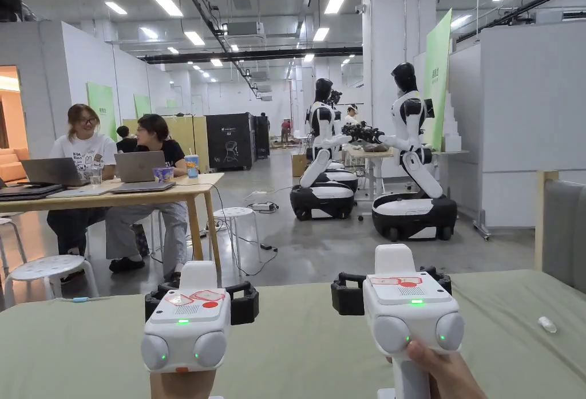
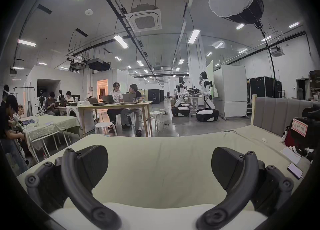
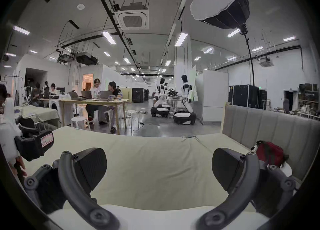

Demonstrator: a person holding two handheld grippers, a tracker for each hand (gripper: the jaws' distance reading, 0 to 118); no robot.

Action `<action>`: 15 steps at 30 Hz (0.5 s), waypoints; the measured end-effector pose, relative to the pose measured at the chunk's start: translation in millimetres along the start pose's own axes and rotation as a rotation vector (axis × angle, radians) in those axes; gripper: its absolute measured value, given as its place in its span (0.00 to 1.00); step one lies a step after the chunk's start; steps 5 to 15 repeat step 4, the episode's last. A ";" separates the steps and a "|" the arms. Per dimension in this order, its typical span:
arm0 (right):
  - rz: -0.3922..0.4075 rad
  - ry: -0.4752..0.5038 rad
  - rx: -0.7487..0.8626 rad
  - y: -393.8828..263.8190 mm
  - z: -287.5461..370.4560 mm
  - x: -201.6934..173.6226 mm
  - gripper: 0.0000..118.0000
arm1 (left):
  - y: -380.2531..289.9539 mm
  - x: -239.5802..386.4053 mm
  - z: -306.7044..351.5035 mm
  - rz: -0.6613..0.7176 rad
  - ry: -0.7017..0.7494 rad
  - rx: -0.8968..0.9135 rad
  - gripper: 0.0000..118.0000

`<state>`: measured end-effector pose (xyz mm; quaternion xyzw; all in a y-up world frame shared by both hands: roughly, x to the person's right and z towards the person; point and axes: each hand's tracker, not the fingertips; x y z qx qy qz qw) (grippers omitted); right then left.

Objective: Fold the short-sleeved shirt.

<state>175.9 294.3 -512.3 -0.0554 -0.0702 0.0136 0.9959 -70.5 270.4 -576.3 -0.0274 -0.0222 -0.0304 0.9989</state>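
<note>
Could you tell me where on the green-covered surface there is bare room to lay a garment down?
The middle of the green sheet ahead of both open grippers, left gripper and right gripper, lies bare to its far edge. It is crowded along the grey padded headboard: red item, phone, paper.

Head view looks level over the green-covered bed (image 1: 297, 348) across the hall; both gripper views sit low, sharing it
</note>
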 end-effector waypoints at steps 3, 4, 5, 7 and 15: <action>-0.013 0.005 -0.021 -1.2 -5.8 0.0 1.00 | 0.5 0.1 8.9 0.000 0.003 -0.004 1.00; -0.038 -0.006 -0.022 -2.5 -4.8 0.6 1.00 | 0.5 0.7 9.2 0.001 0.004 -0.007 1.00; -0.038 -0.006 -0.022 -2.5 -4.8 0.6 1.00 | 0.5 0.7 9.2 0.001 0.004 -0.007 1.00; -0.038 -0.006 -0.022 -2.5 -4.8 0.6 1.00 | 0.5 0.7 9.2 0.001 0.004 -0.007 1.00; -0.038 -0.006 -0.022 -2.5 -4.8 0.6 1.00 | 0.5 0.7 9.2 0.001 0.004 -0.007 1.00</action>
